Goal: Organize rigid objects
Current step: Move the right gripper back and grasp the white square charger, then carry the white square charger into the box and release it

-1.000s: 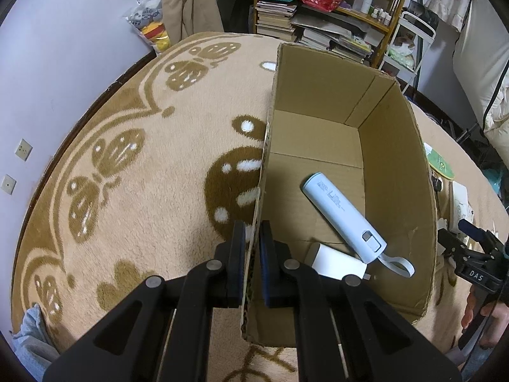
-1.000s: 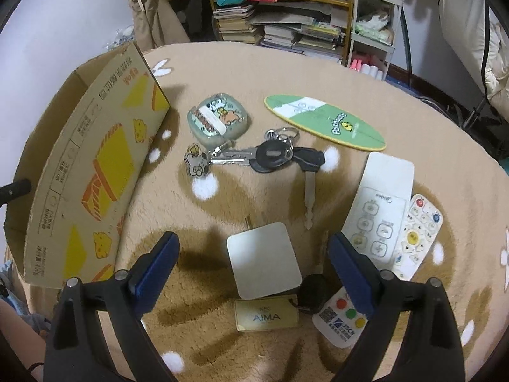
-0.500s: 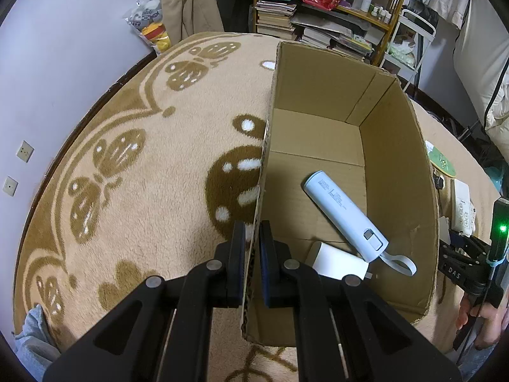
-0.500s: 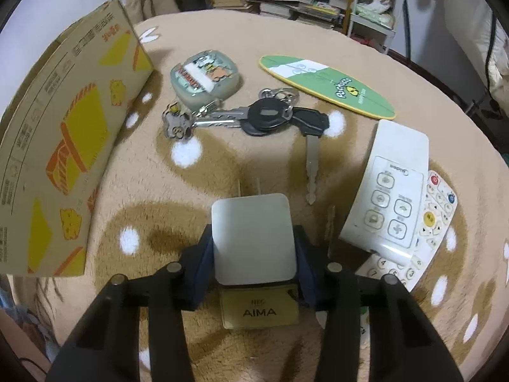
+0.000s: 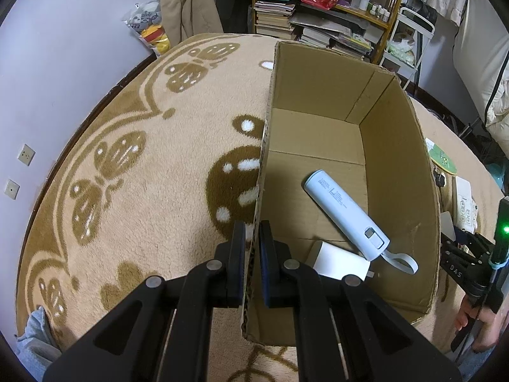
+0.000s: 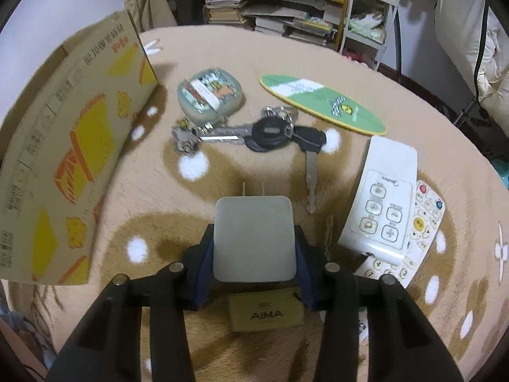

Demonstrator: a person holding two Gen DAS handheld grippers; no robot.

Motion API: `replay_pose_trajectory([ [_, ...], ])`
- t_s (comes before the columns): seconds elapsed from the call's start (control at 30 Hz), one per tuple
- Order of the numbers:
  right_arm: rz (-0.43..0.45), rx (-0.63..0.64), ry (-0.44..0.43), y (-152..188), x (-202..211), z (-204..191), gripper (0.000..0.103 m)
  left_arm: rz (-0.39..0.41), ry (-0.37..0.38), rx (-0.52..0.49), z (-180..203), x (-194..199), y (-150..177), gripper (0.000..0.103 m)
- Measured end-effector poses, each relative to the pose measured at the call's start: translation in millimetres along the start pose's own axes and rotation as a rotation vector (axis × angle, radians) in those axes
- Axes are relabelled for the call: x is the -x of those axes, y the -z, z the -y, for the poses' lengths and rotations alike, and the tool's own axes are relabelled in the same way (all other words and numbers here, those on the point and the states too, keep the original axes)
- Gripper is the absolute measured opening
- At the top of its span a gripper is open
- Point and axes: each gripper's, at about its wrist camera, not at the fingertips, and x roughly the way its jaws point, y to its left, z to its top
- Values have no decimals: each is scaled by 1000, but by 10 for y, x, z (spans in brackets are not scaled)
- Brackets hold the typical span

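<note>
A square white charger [image 6: 254, 238], its two prongs pointing away from the camera, sits squarely between the blue pads [image 6: 203, 270] of the right gripper [image 6: 254, 254]. The jaws have just been closing and now press against the charger's left and right sides, roughly half open, gripping it over the tan patterned rug [image 6: 222, 63]. Just behind the charger, under the gripper, lies a tan tag marked AIMA [image 6: 265, 312]. To the right rest a white remote [image 6: 380, 203] overlapping a smaller remote with coloured buttons [image 6: 426, 219]. Beyond the prongs lie a bunch of keys [image 6: 267, 132], a rounded green case [image 6: 210, 94] and a green surfboard-shaped piece [image 6: 324, 103].

To the left stands the cardboard box [image 5: 397, 165], printed with yellow shapes on its outer wall. The left gripper [image 5: 252, 248] is clamped nearly shut on the box's near wall, one finger outside and one inside. Inside the box lie a pale blue power bank [image 5: 343, 203] with a wrist loop and, touching its lower end, a white block [image 5: 337, 259]. At the right edge of the left wrist view, a hand [image 5: 477, 321] holds the other gripper's handle.
</note>
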Motion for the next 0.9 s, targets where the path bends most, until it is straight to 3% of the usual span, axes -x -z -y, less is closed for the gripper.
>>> replay_pose_trajectory([
  [0.47, 94, -9, -59, -205, 325, -133, 48, -4, 2, -8, 24, -6, 11, 6],
  [0.63, 139, 20, -63, -417, 504, -257, 48, -2, -1, -15, 28, 3, 8, 6],
  [0.9, 259, 19, -149, -826, 914, -539, 48, -1, 0, -18, 28, 7, 12, 5],
])
